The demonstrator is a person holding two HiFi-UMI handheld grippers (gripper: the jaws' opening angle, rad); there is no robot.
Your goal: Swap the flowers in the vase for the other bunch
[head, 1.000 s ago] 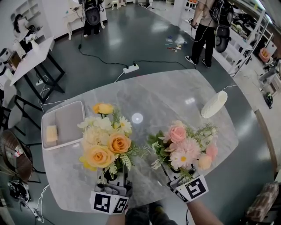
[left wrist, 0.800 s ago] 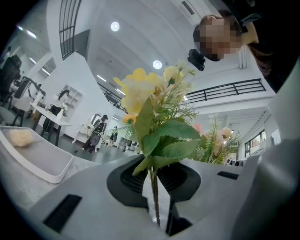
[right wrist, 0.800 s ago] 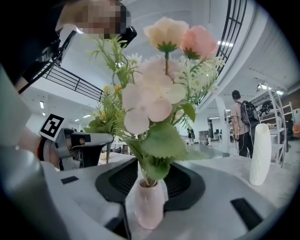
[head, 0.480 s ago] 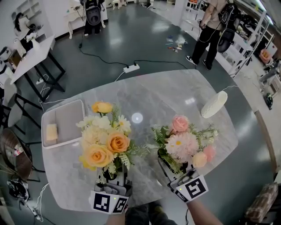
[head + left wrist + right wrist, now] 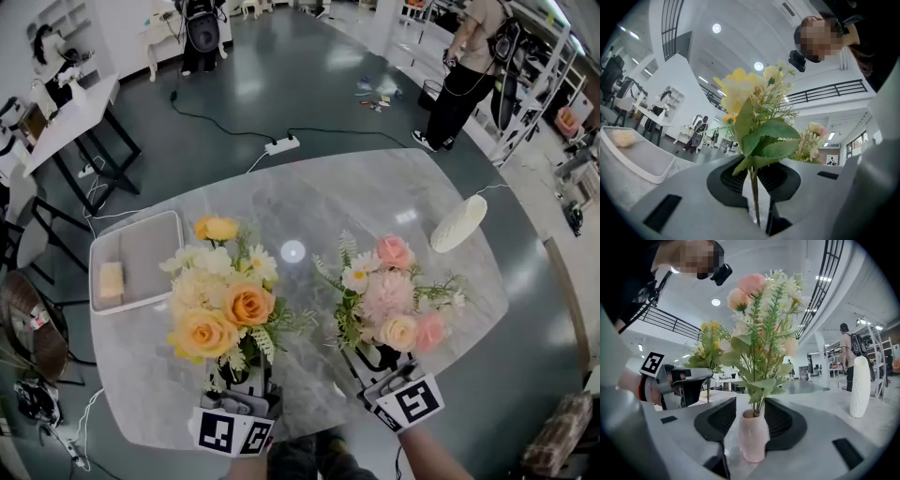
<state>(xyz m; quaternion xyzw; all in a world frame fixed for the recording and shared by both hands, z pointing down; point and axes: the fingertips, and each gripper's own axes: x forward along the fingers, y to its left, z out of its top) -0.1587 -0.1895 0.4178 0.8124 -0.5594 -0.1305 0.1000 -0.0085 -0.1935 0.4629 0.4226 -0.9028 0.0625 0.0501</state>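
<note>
A yellow and orange bunch (image 5: 220,300) is held upright above the marble table (image 5: 309,202) at the near left. My left gripper (image 5: 242,380) is shut on its thin green stem (image 5: 753,197). The pink bunch (image 5: 389,295) stands in a small pink vase (image 5: 752,437) that rests on the table at the near right. My right gripper (image 5: 380,366) has its jaws around that vase and they are opening. Small gaps show between the pads and the vase body. In the right gripper view the pink flowers (image 5: 764,319) rise straight up from the vase mouth.
A white tray (image 5: 141,253) with a yellow sponge (image 5: 111,281) sits at the table's left. A tall white ribbed vase (image 5: 458,222) stands at the far right edge. A power strip (image 5: 279,145) and cables lie on the floor beyond, where a person (image 5: 464,75) stands.
The pink bunch has swung from leaning towards me to standing upright, a little farther out on the table. The right jaws have spread. The left gripper and yellow bunch stayed put.
</note>
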